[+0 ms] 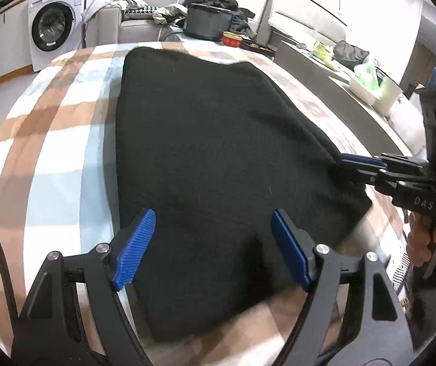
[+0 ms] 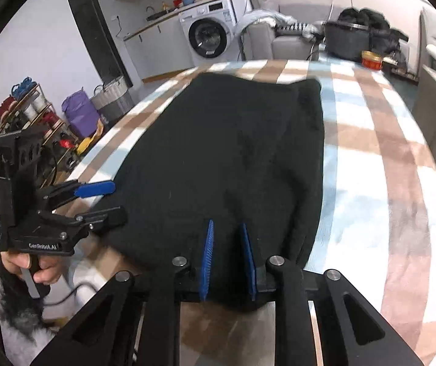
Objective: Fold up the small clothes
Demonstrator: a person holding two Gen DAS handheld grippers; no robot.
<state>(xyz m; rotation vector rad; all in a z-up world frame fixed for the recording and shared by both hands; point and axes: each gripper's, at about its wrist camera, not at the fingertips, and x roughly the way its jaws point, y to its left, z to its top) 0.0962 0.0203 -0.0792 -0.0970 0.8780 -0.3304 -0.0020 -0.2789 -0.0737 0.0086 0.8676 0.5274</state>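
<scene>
The flat black knitted garment (image 1: 205, 152) lies on the checked cloth (image 1: 50, 158), its near edge under the wide-open left gripper (image 1: 213, 222) and between the narrowly parted, unpressing pads of the right gripper (image 2: 227, 228).

Black cloth (image 1: 205, 158) fills middle of table (image 1: 50, 140) before me. Bare checked strip open on left, wide; another on right in right wrist view. Far end crowded: dark pot (image 1: 207, 21), red tin (image 1: 231, 39). My right gripper (image 1: 356, 163) blocks cloth's right edge; my left gripper (image 2: 102, 198) sits at left edge.
</scene>
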